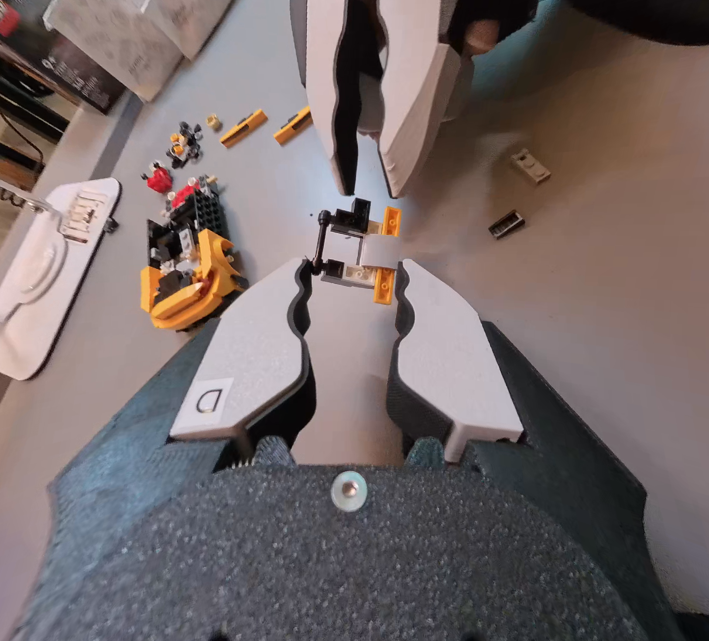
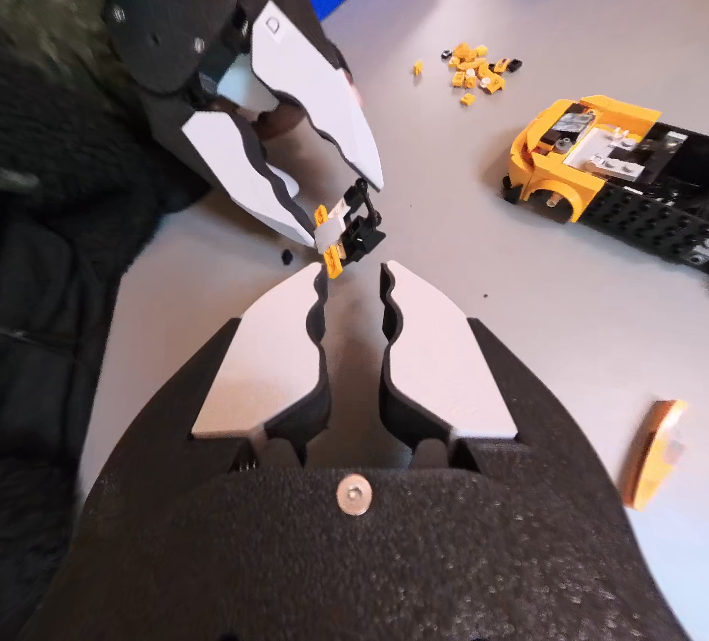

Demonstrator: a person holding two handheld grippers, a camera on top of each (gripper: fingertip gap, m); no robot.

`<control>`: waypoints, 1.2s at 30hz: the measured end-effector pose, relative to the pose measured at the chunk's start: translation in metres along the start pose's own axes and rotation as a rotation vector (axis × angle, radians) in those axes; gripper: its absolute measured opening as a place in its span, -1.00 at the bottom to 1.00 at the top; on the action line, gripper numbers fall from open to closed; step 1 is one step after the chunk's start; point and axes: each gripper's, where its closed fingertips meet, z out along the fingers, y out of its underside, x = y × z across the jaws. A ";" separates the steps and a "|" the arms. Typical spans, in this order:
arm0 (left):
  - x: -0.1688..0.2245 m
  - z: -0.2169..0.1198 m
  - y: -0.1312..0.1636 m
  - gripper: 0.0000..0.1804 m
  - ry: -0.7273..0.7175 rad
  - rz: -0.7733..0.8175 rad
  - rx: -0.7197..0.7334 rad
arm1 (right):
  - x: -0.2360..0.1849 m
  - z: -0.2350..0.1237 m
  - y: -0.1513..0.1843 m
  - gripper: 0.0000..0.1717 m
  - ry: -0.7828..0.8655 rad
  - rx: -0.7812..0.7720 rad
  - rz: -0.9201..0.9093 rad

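Observation:
My left gripper (image 1: 353, 265) is shut on a small brick assembly (image 1: 368, 250) of black, white, grey and orange parts and holds it above the grey table (image 1: 575, 315). One pad presses on the black bar end and the other on the orange plate. The right wrist view shows this grasp too: the left gripper (image 2: 345, 212) comes in from the upper left with the assembly (image 2: 353, 231) between its tips. My right gripper (image 2: 351, 269) is open and empty, just short of the assembly. In the left wrist view the right gripper (image 1: 371, 194) reaches in from above, its tips close to the black corner piece.
A partly built orange and black car (image 1: 188, 269) (image 2: 598, 169) sits on the table. Loose parts lie around it: two long orange pieces (image 1: 243, 127), a tan plate (image 1: 531, 165), a dark grille piece (image 1: 506, 224), a pile of small orange pieces (image 2: 475, 73) and an orange curved piece (image 2: 656, 457). White boxes (image 1: 145, 8) stand behind. The grippers are tip to tip, or close to it. Left tips and right tips are each some 6 cm from the dark grille piece (image 1: 506, 224).

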 end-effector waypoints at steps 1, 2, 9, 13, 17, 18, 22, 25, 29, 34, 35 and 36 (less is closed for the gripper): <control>0.000 -0.001 -0.003 -0.54 -0.005 0.012 0.018 | -0.001 0.000 -0.003 -0.70 -0.012 0.017 0.023; 0.000 -0.002 -0.006 -0.54 -0.012 0.023 0.035 | -0.002 0.000 -0.006 -0.71 -0.023 0.031 0.043; 0.001 -0.005 -0.014 -0.54 -0.046 0.080 0.064 | -0.005 0.004 -0.012 -0.86 -0.018 0.058 0.058; 0.003 -0.009 -0.019 -0.54 0.050 -0.075 0.144 | -0.006 0.000 -0.017 -0.87 0.032 0.080 -0.054; 0.001 -0.022 -0.031 -0.49 0.282 -0.435 0.310 | -0.017 -0.009 -0.030 -0.88 0.077 0.164 -0.305; 0.000 -0.023 -0.031 -0.50 0.306 -0.466 0.320 | -0.022 -0.011 -0.033 -0.87 0.078 0.189 -0.364; 0.013 -0.026 -0.039 -0.83 0.360 -0.414 0.343 | -0.032 -0.010 -0.035 -0.87 0.123 0.197 -0.564; 0.003 -0.026 -0.041 -0.85 0.205 -0.318 0.303 | -0.025 -0.011 -0.038 -0.86 0.196 0.212 -0.577; -0.015 -0.026 -0.042 -0.84 -0.029 -0.242 0.255 | -0.011 -0.015 -0.052 -0.83 0.298 0.239 -0.432; -0.029 -0.029 -0.044 -0.85 -0.214 -0.158 0.216 | -0.004 -0.017 -0.067 -0.78 0.416 0.266 -0.305; -0.030 -0.029 -0.046 -0.85 -0.235 -0.147 0.215 | -0.002 -0.016 -0.068 -0.78 0.434 0.262 -0.290; -0.031 -0.029 -0.047 -0.85 -0.255 -0.138 0.207 | 0.000 -0.016 -0.068 -0.78 0.452 0.261 -0.276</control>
